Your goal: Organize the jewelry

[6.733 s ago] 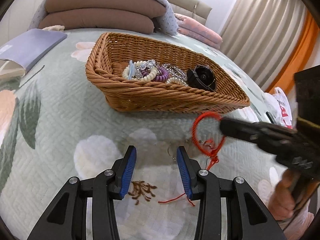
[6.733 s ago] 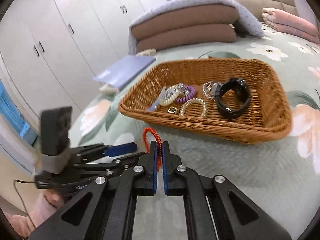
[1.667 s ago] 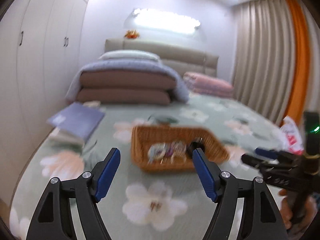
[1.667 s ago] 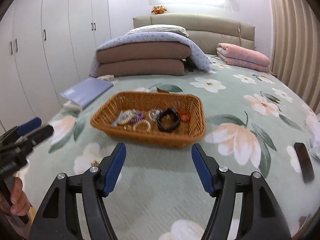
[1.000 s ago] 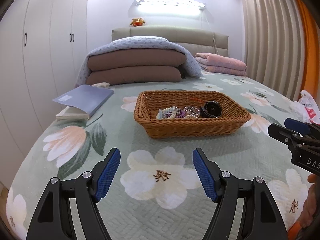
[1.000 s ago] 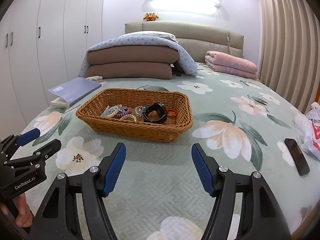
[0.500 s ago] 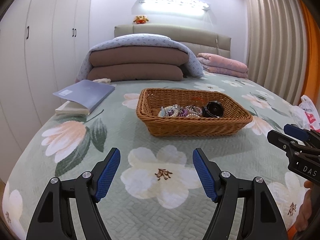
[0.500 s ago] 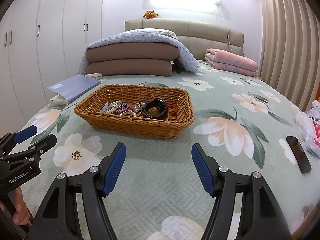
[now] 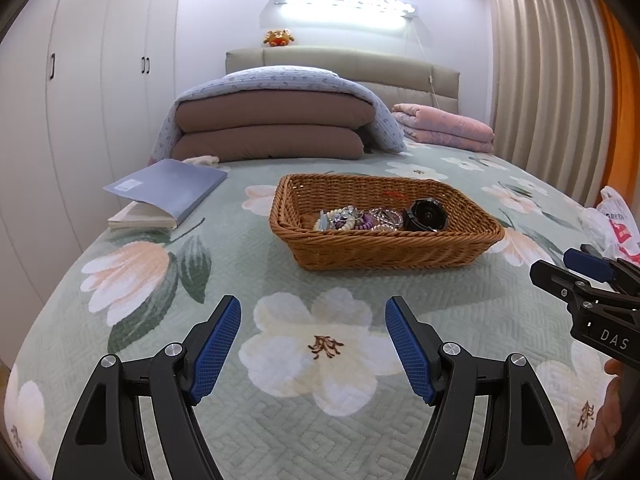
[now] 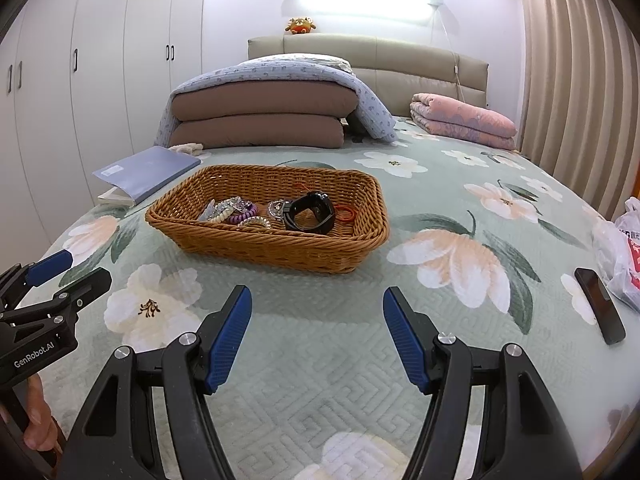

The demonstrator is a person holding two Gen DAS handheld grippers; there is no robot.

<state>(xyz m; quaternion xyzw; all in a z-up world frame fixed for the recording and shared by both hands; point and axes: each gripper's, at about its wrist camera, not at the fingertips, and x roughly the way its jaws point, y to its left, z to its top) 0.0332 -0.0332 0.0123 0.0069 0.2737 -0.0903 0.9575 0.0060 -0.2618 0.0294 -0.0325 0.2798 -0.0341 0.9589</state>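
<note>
A wicker basket [image 9: 400, 254] [image 10: 256, 246] stands on the flowered bedspread ahead of both grippers. In it lie bead bracelets [image 10: 234, 210], a black watch [image 10: 310, 212] [image 9: 426, 214] and a red cord bracelet [image 10: 344, 213]. My left gripper [image 9: 313, 320] is open and empty, well short of the basket. My right gripper [image 10: 317, 308] is open and empty, also short of it. Each gripper shows at the edge of the other's view: the right one [image 9: 576, 270], the left one [image 10: 60, 270].
A blue book [image 9: 168, 186] lies left of the basket. Folded brown quilts [image 9: 272, 128] and a pink blanket [image 9: 444, 126] sit by the headboard. A dark phone [image 10: 600, 306] and a plastic bag [image 10: 624, 256] lie at the right edge of the bed.
The red cord bracelet that the right gripper held 6.7 s ago now lies in the basket. Both grippers have opened and drawn back from the basket. Little has moved in the last second.
</note>
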